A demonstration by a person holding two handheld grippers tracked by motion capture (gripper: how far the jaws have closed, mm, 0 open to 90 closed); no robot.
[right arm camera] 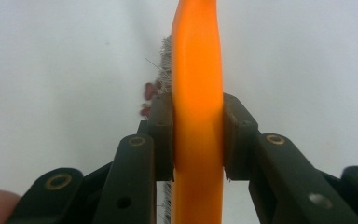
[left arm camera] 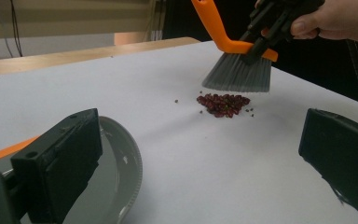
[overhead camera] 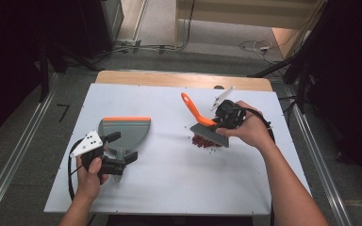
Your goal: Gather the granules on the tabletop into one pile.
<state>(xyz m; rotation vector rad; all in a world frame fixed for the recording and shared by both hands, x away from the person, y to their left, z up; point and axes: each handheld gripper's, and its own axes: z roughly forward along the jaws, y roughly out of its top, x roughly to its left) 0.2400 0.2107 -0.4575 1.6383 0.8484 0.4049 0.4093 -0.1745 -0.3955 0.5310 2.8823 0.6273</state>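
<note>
A grey dustpan (overhead camera: pixel 125 132) with an orange front lip lies on the white table (overhead camera: pixel 169 188), left of centre. My left gripper (overhead camera: pixel 122 147) stands open astride its handle. In the left gripper view the dustpan's rim (left arm camera: pixel 126 163) lies beside the left jaw, and my left gripper (left arm camera: pixel 200 140) has a wide gap. My right gripper (overhead camera: pixel 219 123) is shut on the orange handle of a grey-bristled brush (overhead camera: pixel 202 125). The brush (left arm camera: pixel 235 70) hangs just above a small pile of red beans (left arm camera: pixel 223 103). In the right gripper view both pads clamp the orange handle (right arm camera: pixel 198 70).
A few stray beans (left arm camera: pixel 176 100) lie left of the pile. A strip of wooden tabletop (overhead camera: pixel 184 79) runs along the far edge. Cables trail from both grippers, and metal rails (overhead camera: pixel 14 160) flank the table on the floor.
</note>
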